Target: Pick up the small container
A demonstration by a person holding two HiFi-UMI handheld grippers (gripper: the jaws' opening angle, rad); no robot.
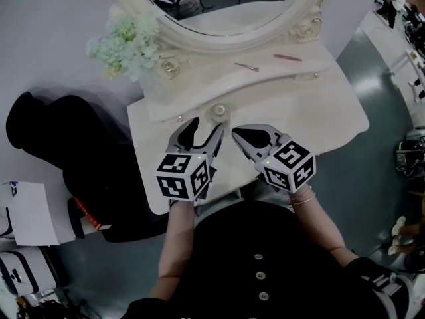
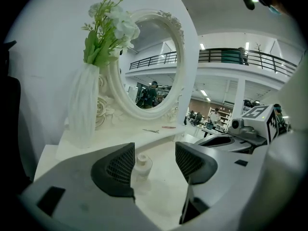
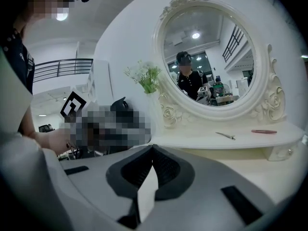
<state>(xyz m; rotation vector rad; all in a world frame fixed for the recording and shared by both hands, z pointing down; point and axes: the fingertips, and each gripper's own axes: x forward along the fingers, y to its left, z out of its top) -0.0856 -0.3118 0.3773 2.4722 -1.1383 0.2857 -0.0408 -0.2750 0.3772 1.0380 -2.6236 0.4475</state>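
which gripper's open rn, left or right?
The left gripper: its jaws stand apart, with the small container showing through the gap, ungripped. The right gripper has its jaws meeting at the tips, nothing between them.

Cream-white vanity table (image 1: 319,111), pale green flowers (image 1: 126,42), whitish small container (image 1: 220,112).

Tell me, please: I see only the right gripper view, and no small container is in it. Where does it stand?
Observer: The small container stands on the white dressing table, just ahead of the left gripper.
Operator: Are that gripper's jaws open?
Observer: Yes. The left gripper view shows them apart, touching nothing.
Operator: How does the container look?
Observer: Pale, low, with a round cap.
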